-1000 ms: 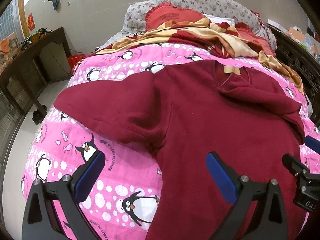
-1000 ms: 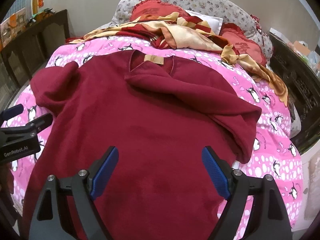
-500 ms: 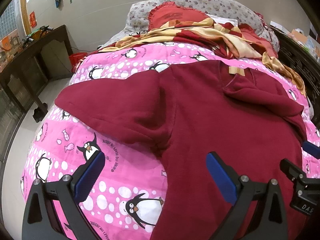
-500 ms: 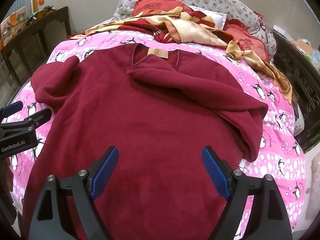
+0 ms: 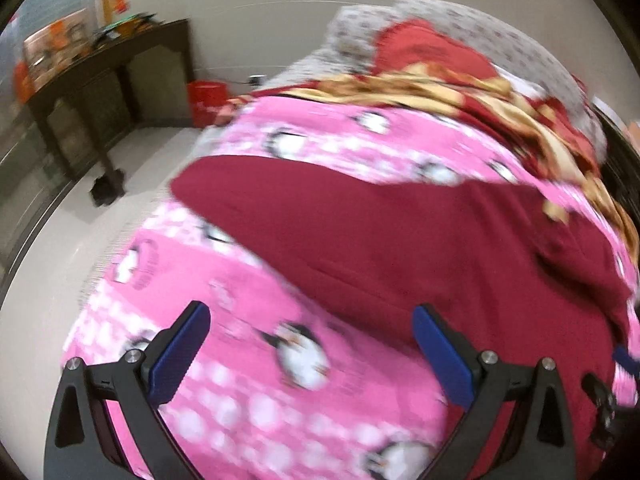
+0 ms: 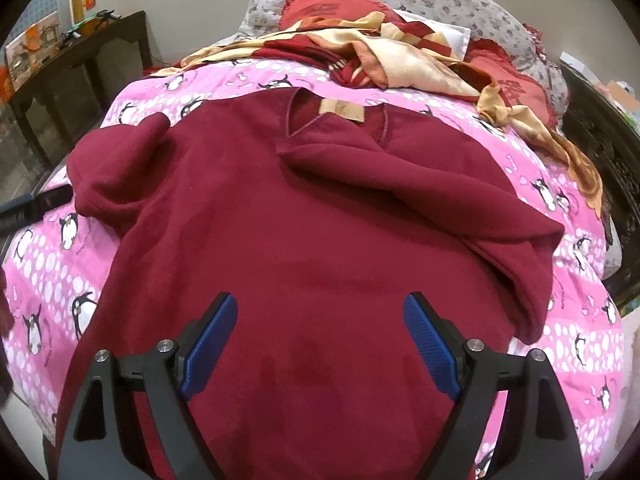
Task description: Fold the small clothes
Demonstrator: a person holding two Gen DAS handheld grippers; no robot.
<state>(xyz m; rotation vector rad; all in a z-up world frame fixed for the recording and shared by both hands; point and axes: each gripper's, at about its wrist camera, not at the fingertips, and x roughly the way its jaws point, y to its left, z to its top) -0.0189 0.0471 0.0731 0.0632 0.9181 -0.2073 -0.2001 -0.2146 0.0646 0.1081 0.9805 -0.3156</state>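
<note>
The right gripper [image 6: 320,344] has its 2 blue-padded fingers [image 6: 210,340] spread wide with nothing between them, released above the lower body of a dark red fleece sweater [image 6: 304,240] that fills the middle of the right wrist view. The sweater lies flat, front up, on a pink quilt printed with penguins and white dots [image 6: 48,268]. Its V neckline with a tan rectangular label [image 6: 342,109] sits in the upper centre of that frame. One sleeve is folded across the chest, running from just below the neckline toward the right edge of the frame, where it doubles over into a thick fold. The other sleeve is bunched in a rounded lump at the left of the frame.

The left gripper [image 5: 312,360] is likewise released, its blue-padded fingers [image 5: 180,352] far apart and holding nothing. In the blurred left wrist view it hangs over bare pink quilt [image 5: 248,380], with the edge of the sweater [image 5: 400,240] by the right finger; contact cannot be told. A sleeve stretches toward the centre left of that frame.

Beyond the sweater, in the upper part of both frames, a crumpled red-and-gold patterned cloth [image 6: 384,52] lies against a red cushion [image 6: 324,8] and grey floral pillows [image 6: 460,4]. A dark wooden table [image 5: 100,80] stands in the upper left, with a red bin [image 5: 206,100] beside it.
</note>
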